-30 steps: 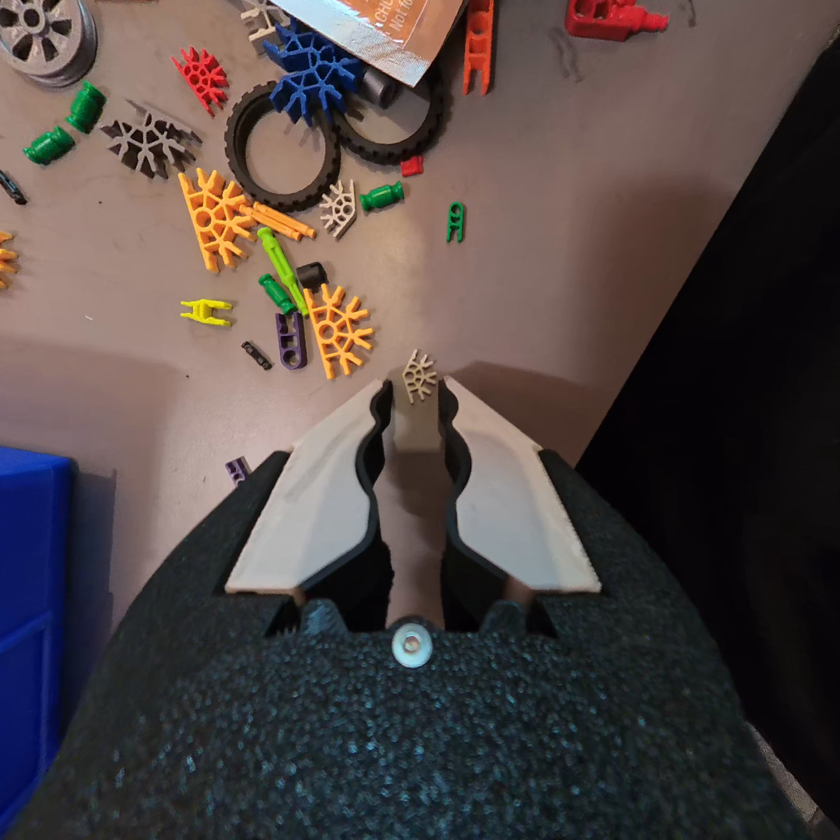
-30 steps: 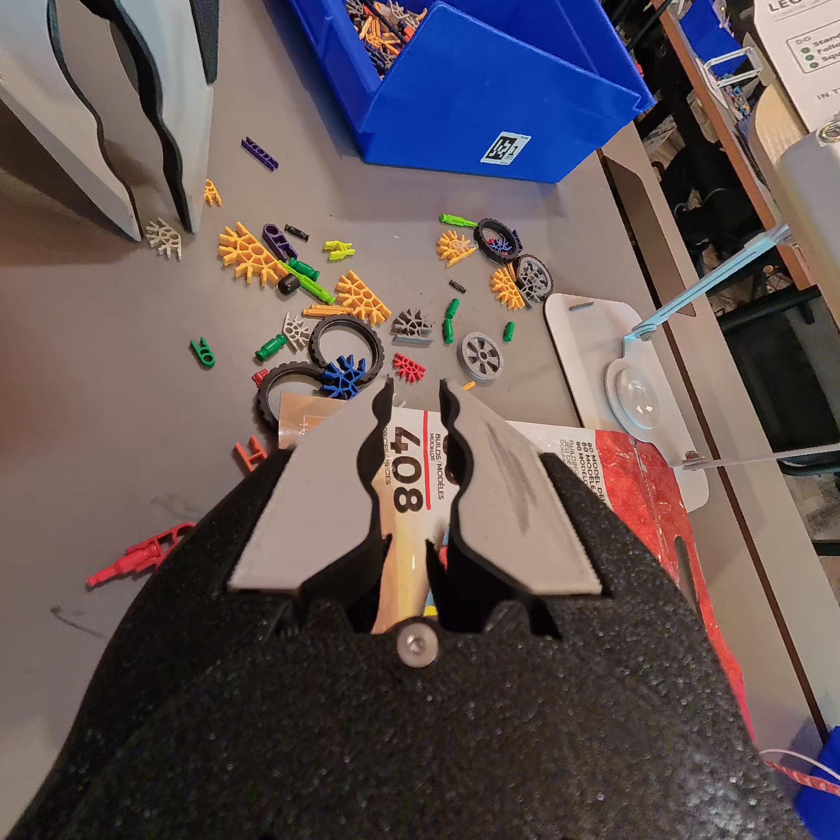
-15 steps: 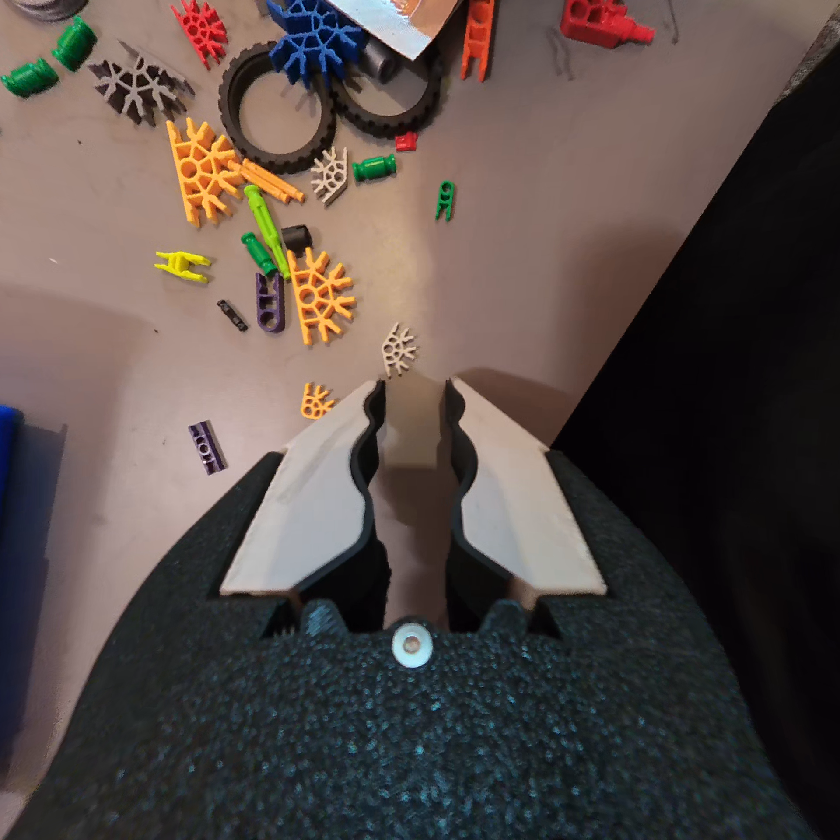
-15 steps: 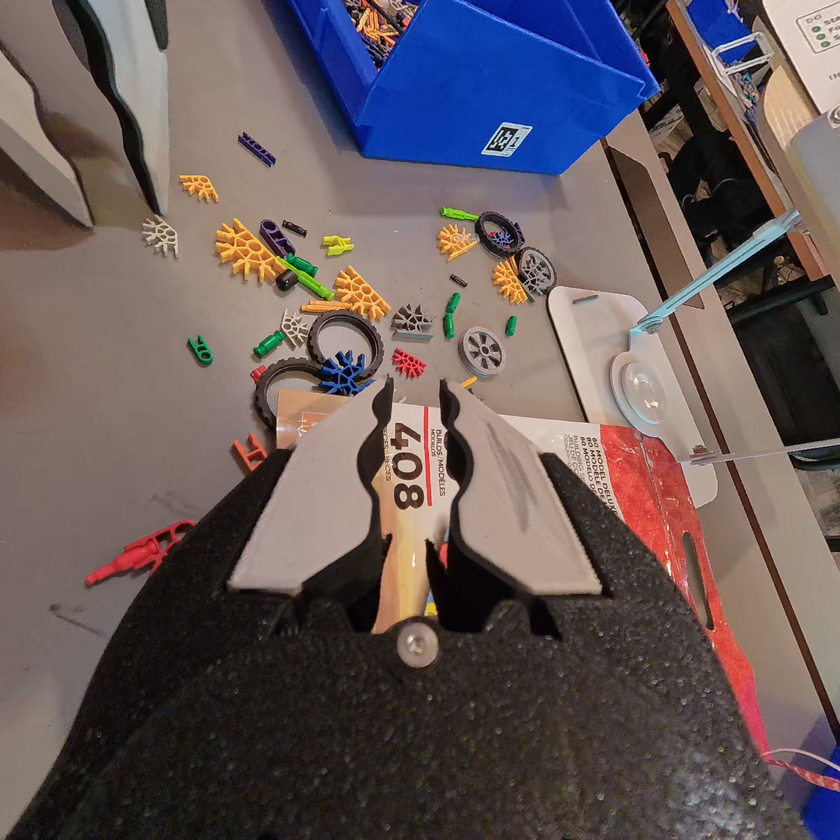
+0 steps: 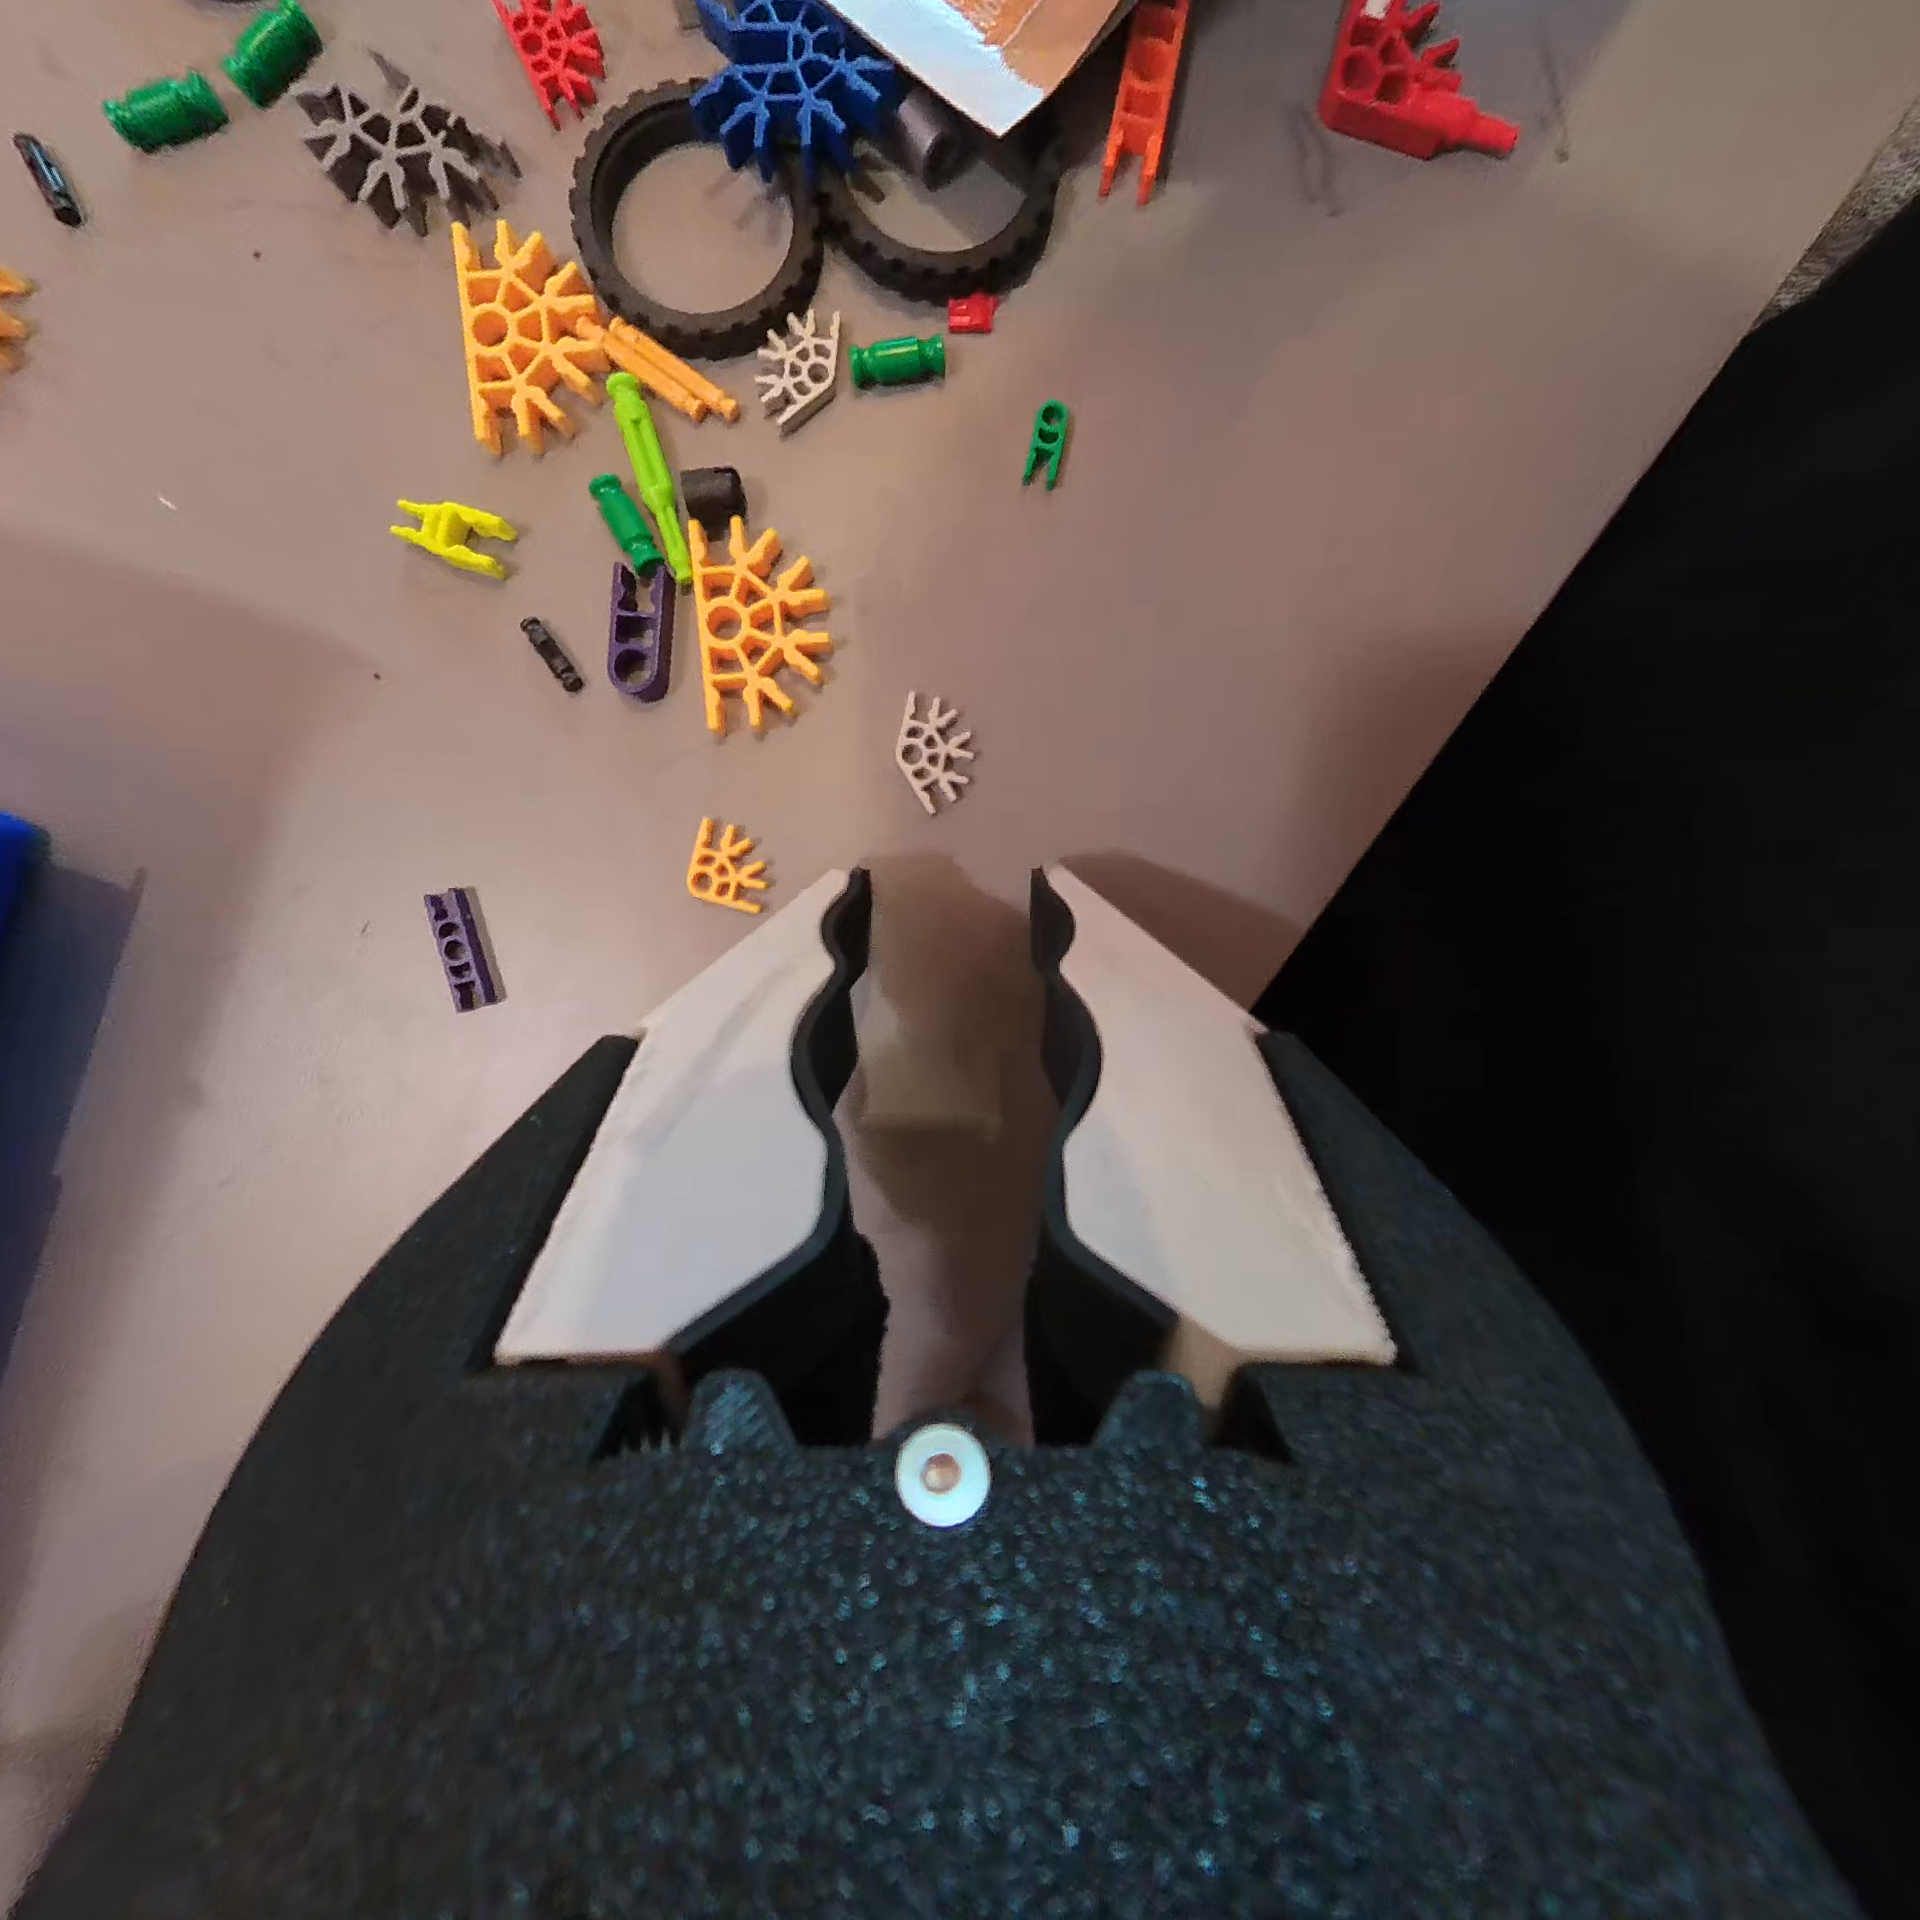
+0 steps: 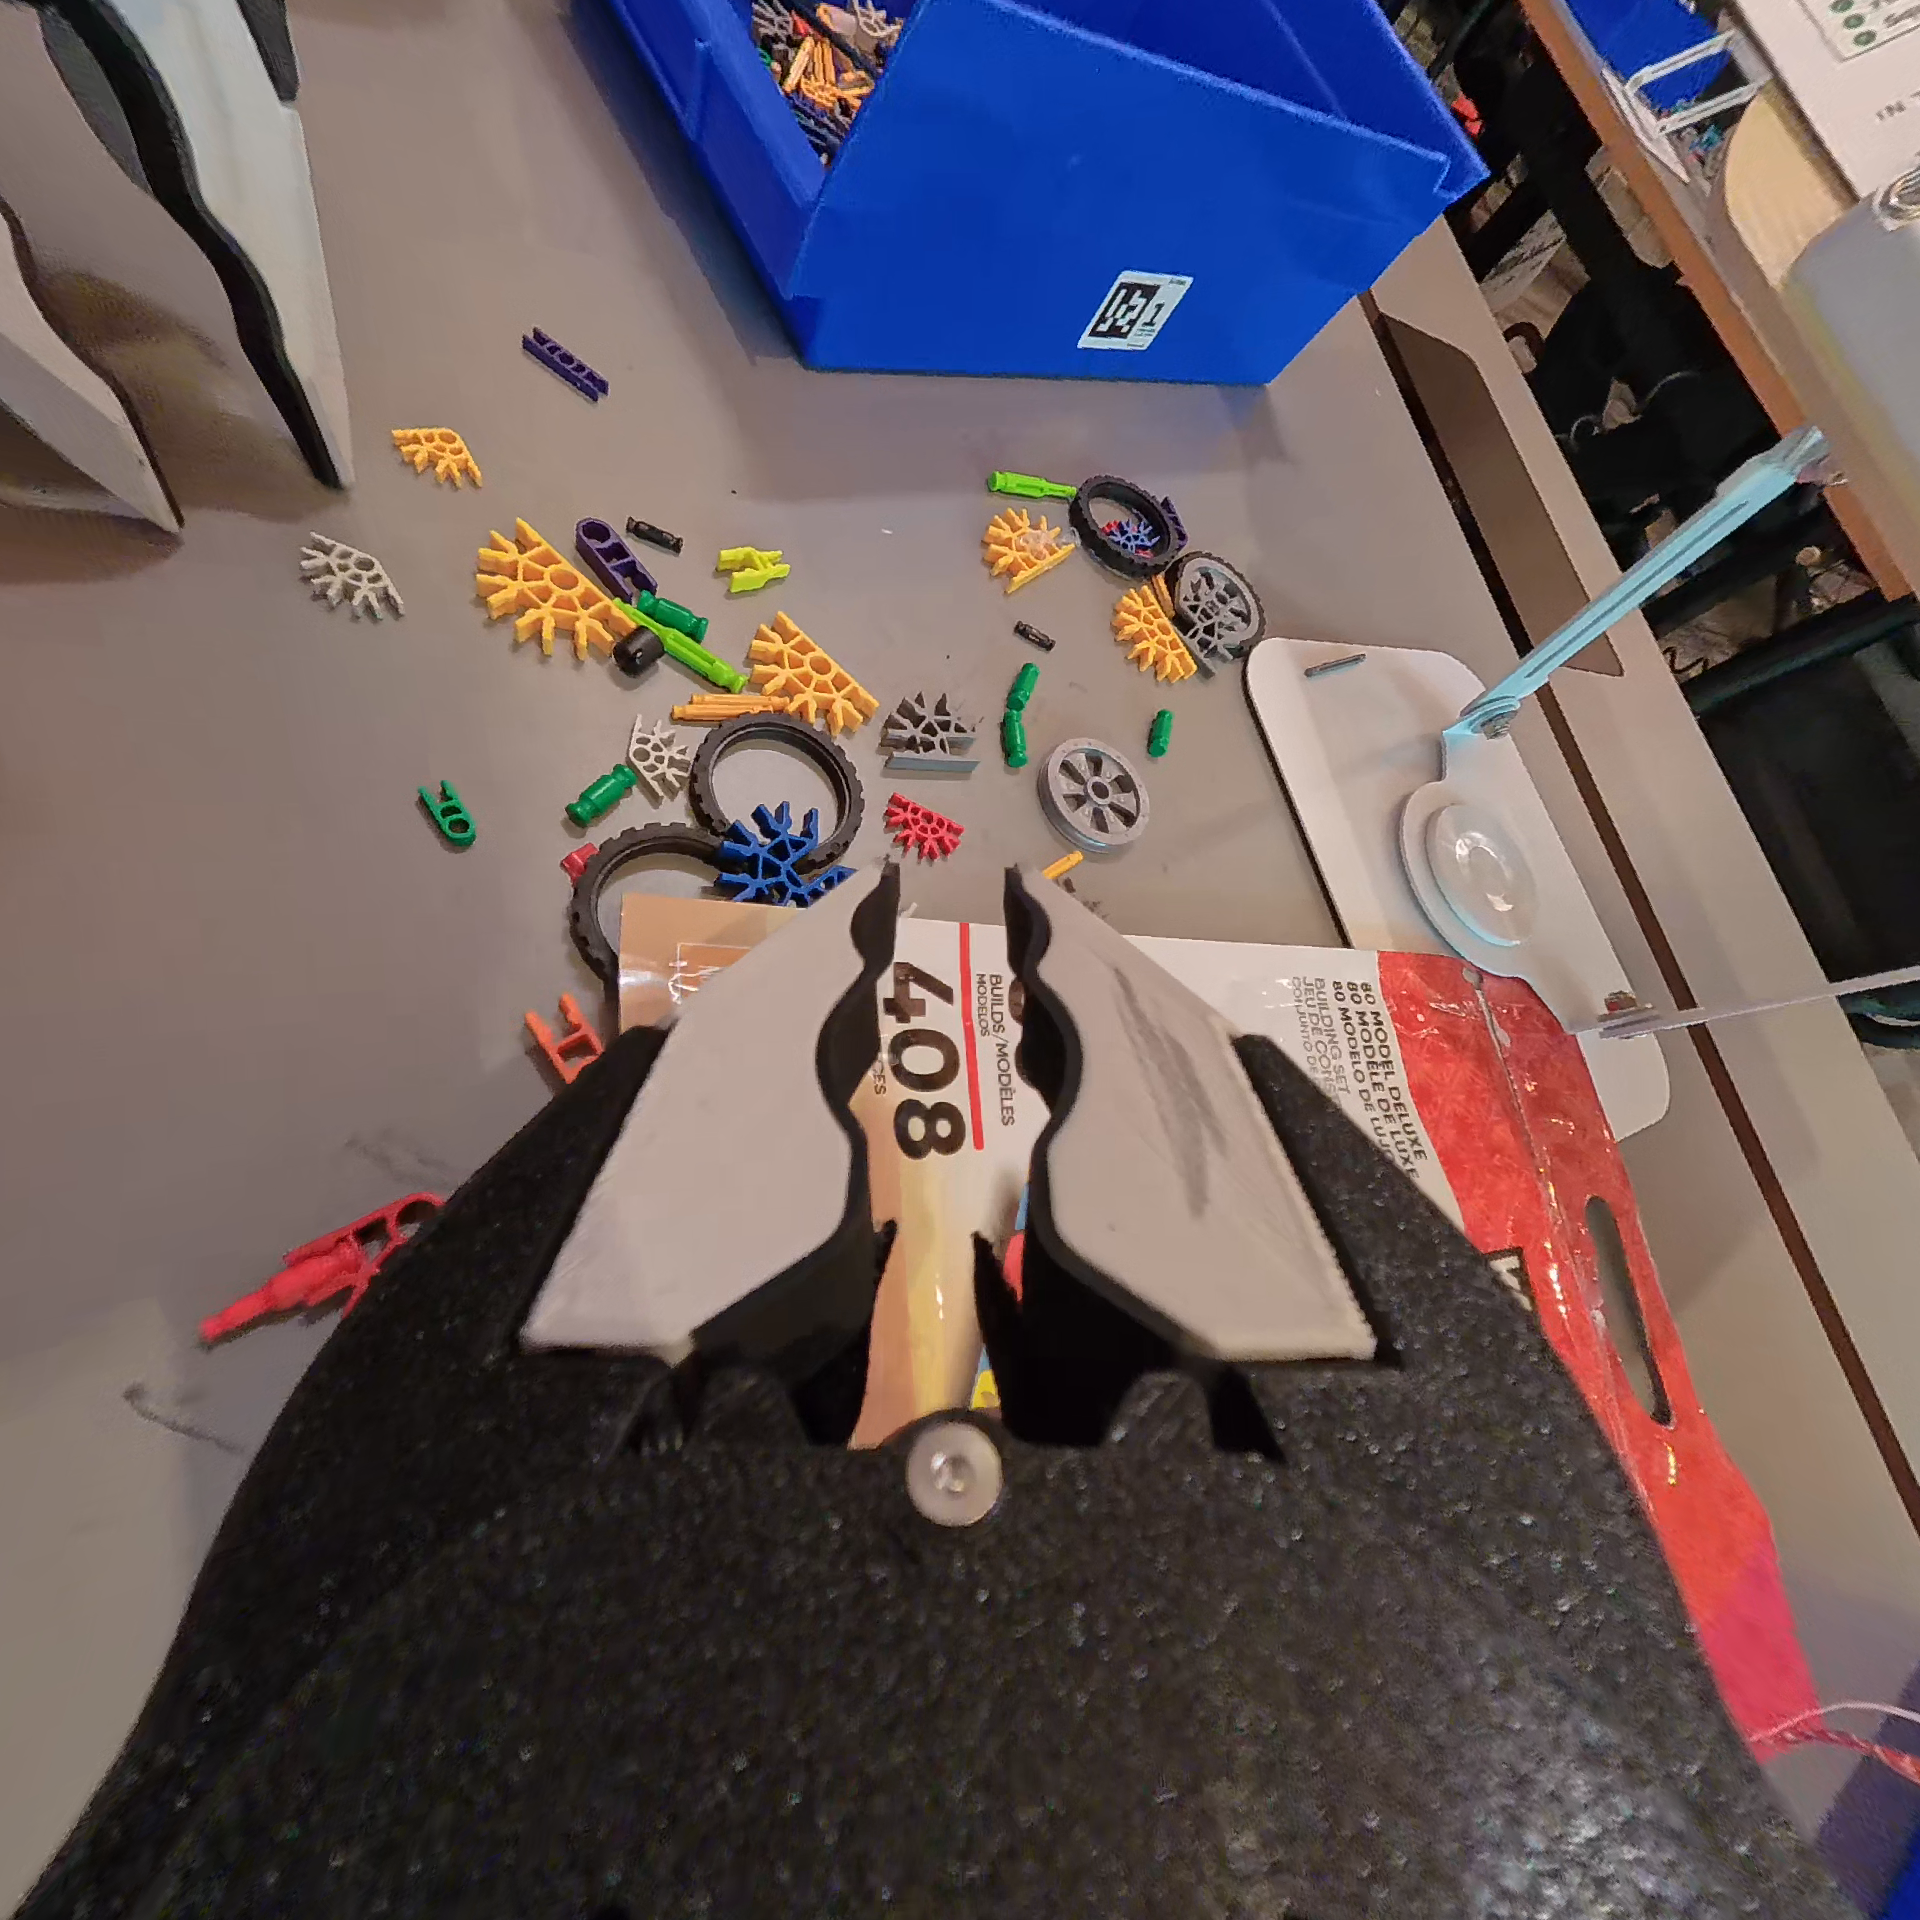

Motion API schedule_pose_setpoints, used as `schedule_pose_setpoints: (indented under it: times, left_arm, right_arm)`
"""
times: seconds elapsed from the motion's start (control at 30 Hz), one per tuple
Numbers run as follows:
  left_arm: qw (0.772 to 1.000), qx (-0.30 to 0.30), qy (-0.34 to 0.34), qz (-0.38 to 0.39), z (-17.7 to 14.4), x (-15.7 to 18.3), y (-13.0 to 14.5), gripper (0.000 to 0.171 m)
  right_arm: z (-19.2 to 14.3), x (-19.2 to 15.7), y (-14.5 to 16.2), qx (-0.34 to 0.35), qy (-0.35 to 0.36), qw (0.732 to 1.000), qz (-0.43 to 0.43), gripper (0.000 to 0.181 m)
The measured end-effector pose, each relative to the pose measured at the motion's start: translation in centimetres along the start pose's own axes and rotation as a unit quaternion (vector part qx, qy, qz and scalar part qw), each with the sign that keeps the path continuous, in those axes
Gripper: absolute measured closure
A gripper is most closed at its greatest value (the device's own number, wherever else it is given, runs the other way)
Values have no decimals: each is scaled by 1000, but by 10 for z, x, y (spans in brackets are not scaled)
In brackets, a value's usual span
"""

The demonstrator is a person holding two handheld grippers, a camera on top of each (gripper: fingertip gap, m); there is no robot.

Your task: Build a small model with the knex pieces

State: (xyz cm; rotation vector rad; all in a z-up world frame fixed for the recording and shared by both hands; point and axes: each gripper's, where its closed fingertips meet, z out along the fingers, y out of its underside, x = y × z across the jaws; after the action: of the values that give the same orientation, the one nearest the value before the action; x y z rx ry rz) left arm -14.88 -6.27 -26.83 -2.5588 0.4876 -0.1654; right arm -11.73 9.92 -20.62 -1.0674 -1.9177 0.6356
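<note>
Left gripper [image 5: 948,883]: we are backing it away from grey fan piece [image 5: 932,750]; piece, between tips a second ago, now lying clear ahead on table [image 5: 1299,499]. Jaws narrowly parted, empty.

Right gripper [image 6: 951,883]: we are hovering it, unchanged, over glossy red bag [image 6: 1507,1122]; jaws narrowly parted, holding nothing.

Nearby: small orange fan piece [image 5: 725,865], ribbed purple bar [image 5: 463,948], toothed black tyres [image 5: 694,234], spoked orange plates, blue bin [image 6: 1039,208] of mixed plastic parts.

A grey desk [image 6: 260,987] carries scattered plastic construction pieces: yellow connectors [image 6: 551,597], black tyres [image 6: 777,774], green rods [image 6: 601,795]. A blue bin [image 6: 1091,208], a printed bag [image 6: 1455,1091] and a white board [image 6: 1361,727] also lie on it.
</note>
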Motion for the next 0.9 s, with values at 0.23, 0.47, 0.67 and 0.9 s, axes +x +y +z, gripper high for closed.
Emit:
schedule_pose_setpoints:
  times: [0.23,0.47,0.67,0.9]
  left_arm:
    - [999,28,16,4,8,21,-12,138]
    - [998,59,31,12,3,31,-16,138]
    - [996,83,-20,6,0,5,-20,140]
    - [995,81,-30,42,13,5,-22,144]
  right_arm:
    - [4,-2,4,-5,-8,1000,4,162]
    - [3,-2,2,3,-15,1000,12,162]
    - [3,-16,-6,23,-52,998,15,162]
    - [10,-38,-11,10,-100,995,-1,163]
